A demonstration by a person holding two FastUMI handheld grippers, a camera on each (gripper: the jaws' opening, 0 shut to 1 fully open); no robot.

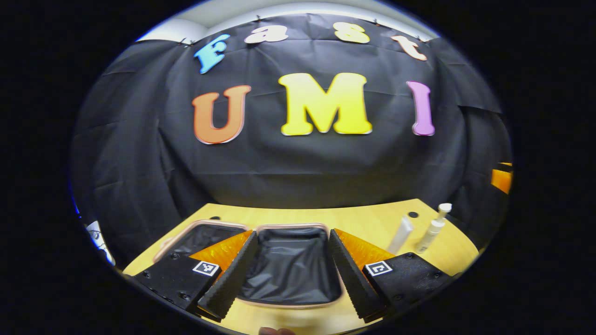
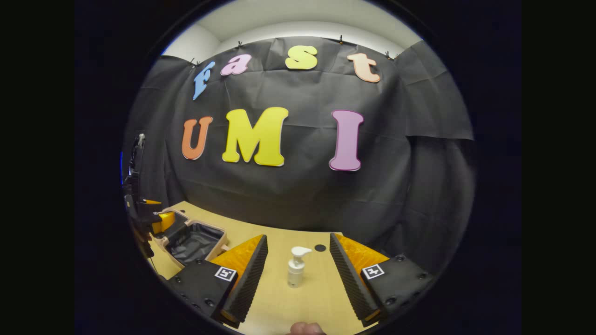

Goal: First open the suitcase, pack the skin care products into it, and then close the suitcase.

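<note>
The suitcase (image 1: 291,265) is seen lying open on the wooden table (image 1: 363,218), its dark lining exposed and its pale rim visible all round. In the left gripper view, the left gripper (image 1: 292,272) is held with its fingers spread wide, one to each side of the nearer suitcase half; nothing is gripped between them. A second lined half of the suitcase is seen just beside the first, toward the left of that view.

Two skin care items are located on the table to the right of the suitcase, well apart from it: a white tube (image 1: 401,234) and, just beside it, a white pump bottle (image 1: 434,229). Both appear tilted in the fisheye picture.

In the right gripper view, the right gripper (image 2: 298,274) is also held with its fingers spread apart. The pump bottle (image 2: 295,271) stands upright on the table between the two fingers, touched by neither. The open suitcase (image 2: 193,242) is seen farther off at the left of this view, with the other gripper (image 2: 160,221) hanging above it.
</note>
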